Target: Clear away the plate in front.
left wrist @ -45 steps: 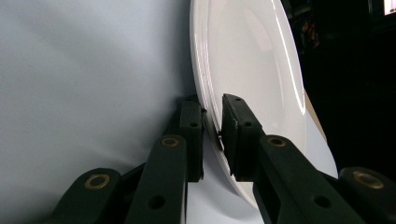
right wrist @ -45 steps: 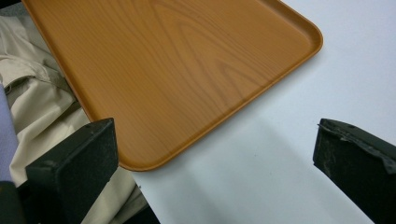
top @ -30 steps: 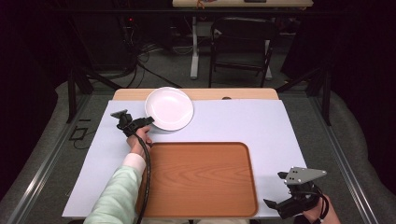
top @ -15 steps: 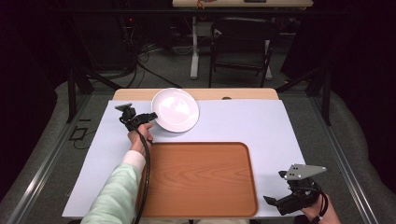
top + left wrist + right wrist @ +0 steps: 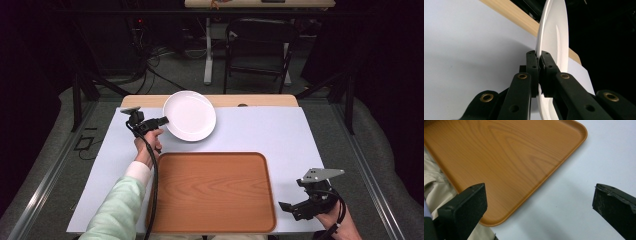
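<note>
Item: white plate [image 5: 189,115], one piece, glazed, round, shallow well with a raised rim. I am holding it in the left gripper [image 5: 159,121], whose jaws are clamped together on the plate's left rim; in the left gripper view the rim [image 5: 539,53] is passing between the two pads and the plate is showing edge-on to that camera. Location: far side of the table, over the pale sheet [image 5: 260,131] and overlapping the bare wooden strip [image 5: 250,101] at the back edge, just beyond the wooden tray [image 5: 210,192]. I am not certain whether its far side is resting on the table or lifted clear; the high view is too flat to say. Handling, as I am judging it: rigid, smooth and likely slippery under the pads, breakable if dropped, and heavy enough that a one-edge grip is leaving it free to pivot. Best hold is on the rim, pads seated deep past the lip. Right gripper [image 5: 300,207]: idling at the near right corner beside the tray [image 5: 506,160], jaws wide apart, holding nothing.
</note>
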Demonstrator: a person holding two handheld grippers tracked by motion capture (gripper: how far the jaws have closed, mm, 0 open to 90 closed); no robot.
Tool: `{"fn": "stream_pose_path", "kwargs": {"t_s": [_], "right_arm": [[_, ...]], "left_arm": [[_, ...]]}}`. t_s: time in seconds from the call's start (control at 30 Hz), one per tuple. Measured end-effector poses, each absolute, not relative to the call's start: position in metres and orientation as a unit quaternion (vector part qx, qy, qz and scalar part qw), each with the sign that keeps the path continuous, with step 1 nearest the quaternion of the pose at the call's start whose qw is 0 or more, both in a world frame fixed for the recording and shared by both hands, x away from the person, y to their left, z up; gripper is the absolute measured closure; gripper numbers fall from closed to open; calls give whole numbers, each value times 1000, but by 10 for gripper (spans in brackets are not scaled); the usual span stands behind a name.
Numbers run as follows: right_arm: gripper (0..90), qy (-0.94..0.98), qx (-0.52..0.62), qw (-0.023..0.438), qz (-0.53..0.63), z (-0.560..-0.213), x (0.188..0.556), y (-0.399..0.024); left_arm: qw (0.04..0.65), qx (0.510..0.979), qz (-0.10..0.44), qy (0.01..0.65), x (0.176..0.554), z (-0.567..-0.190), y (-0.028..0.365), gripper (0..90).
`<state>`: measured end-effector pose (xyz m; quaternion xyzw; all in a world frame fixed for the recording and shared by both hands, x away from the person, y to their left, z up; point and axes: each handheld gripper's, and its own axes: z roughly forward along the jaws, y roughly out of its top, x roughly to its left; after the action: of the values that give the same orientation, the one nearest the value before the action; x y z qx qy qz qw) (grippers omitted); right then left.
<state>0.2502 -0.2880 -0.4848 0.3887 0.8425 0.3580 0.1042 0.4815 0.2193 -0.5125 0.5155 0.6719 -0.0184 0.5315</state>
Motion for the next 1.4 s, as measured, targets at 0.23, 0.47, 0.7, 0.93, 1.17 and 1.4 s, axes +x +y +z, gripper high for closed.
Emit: {"fn": "stream_pose_path", "kwargs": {"t_s": [0.23, 0.47, 0.7, 0.93, 1.17, 1.4], "right_arm": [[0, 837, 389, 96, 373, -480, 264, -279], [0, 835, 384, 74, 387, -482, 286, -266], [0, 837, 388, 61, 380, -485, 310, -251], [0, 833, 389, 61, 388, -485, 331, -236], [21, 828, 397, 53, 393, -487, 349, -224], [34, 815, 409, 37, 409, -488, 367, -213]], "left_arm": [[542, 528, -16, 654, 475, -499, 220, 874], [553, 541, -22, 633, 466, -488, 214, 874], [563, 556, -32, 611, 456, -481, 205, 874], [571, 566, -40, 594, 446, -477, 201, 874], [579, 574, -53, 577, 435, -474, 196, 874], [584, 588, -60, 556, 423, -471, 188, 874]]}}
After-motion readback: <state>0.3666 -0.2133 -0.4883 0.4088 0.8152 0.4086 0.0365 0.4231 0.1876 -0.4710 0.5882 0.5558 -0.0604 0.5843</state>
